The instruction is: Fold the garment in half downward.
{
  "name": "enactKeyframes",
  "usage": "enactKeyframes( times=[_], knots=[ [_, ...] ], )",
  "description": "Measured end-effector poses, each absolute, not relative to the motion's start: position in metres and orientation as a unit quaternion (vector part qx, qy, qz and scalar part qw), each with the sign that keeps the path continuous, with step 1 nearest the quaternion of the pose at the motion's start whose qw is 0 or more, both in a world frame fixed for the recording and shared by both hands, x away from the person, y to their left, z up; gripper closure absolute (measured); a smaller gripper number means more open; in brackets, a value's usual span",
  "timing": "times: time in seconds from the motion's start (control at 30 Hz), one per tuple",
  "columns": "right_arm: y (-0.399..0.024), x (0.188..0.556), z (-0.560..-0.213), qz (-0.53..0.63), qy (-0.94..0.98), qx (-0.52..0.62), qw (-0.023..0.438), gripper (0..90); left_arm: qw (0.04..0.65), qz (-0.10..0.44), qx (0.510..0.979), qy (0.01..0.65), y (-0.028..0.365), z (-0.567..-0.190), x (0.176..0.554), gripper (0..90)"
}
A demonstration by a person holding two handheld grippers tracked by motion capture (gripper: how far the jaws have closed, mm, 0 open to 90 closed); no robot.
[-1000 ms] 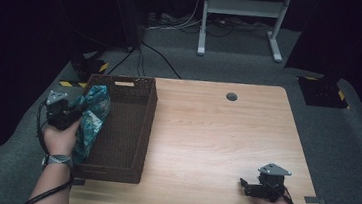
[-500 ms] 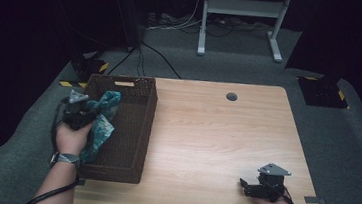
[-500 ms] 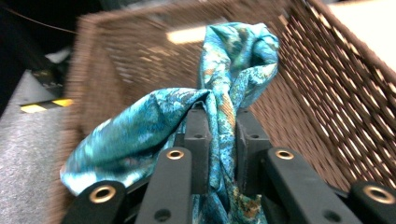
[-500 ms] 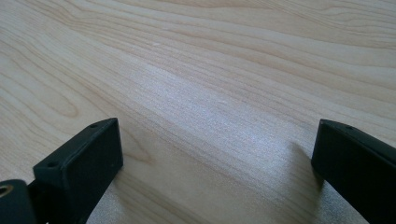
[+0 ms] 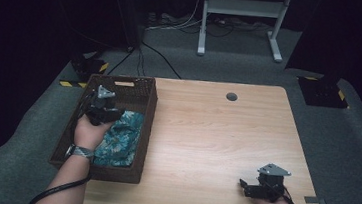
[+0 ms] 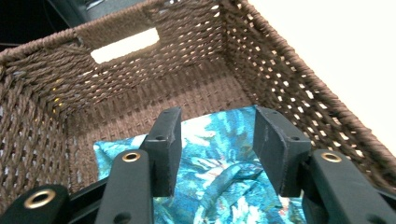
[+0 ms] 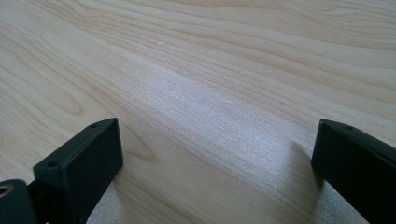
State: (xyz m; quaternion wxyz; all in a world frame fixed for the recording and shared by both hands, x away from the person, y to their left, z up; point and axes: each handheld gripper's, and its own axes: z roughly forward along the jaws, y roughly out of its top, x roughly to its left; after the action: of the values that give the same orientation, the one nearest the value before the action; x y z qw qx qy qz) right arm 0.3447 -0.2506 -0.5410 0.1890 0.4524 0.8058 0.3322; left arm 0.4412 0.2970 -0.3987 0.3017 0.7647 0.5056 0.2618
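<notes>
The teal patterned cloth (image 5: 121,139) lies crumpled in the bottom of the brown wicker basket (image 5: 148,100), filling its near half, while the far half of the woven floor is bare. In my left gripper view the cloth (image 6: 219,175) sits below and between my fingers (image 6: 166,144), its leafy print running up to the edge of the bare weave. The basket (image 6: 299,88) rises around it on three sides, with a cut-out handle slot in the far wall.

My left gripper (image 5: 102,108) hangs over the basket just above the far end of the cloth. Its fingers have just been opening and now stand apart with a clear gap; the cloth lies loose beneath them, and neither pad presses on it. I cannot tell whether the finger tips brush the fabric.

My right gripper (image 5: 257,188) rests low at the near right corner of the counter (image 5: 216,135), well apart from the basket. In my right gripper view its fingers (image 7: 84,158) are spread wide over bare pale wood (image 7: 210,93), with nothing between them.

The basket stands at the left edge of the counter, its long side running away from me.
</notes>
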Motion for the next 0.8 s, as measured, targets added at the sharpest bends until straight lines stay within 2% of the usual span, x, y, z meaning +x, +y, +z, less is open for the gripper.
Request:
enactKeyframes(
  times=[0.4,0.8],
  knots=[
    [-0.251,0.345,-0.541,0.333,0.807,0.45,0.189,1.8,0.236,0.217,0.774,0.545,0.312,-0.432,0.458,40.8],
    [-0.25,0.345,-0.541,0.333,0.808,0.448,0.187,1.8,0.169,0.186,0.807,0.534,0.316,-0.45,0.454,43.1]
  ],
)
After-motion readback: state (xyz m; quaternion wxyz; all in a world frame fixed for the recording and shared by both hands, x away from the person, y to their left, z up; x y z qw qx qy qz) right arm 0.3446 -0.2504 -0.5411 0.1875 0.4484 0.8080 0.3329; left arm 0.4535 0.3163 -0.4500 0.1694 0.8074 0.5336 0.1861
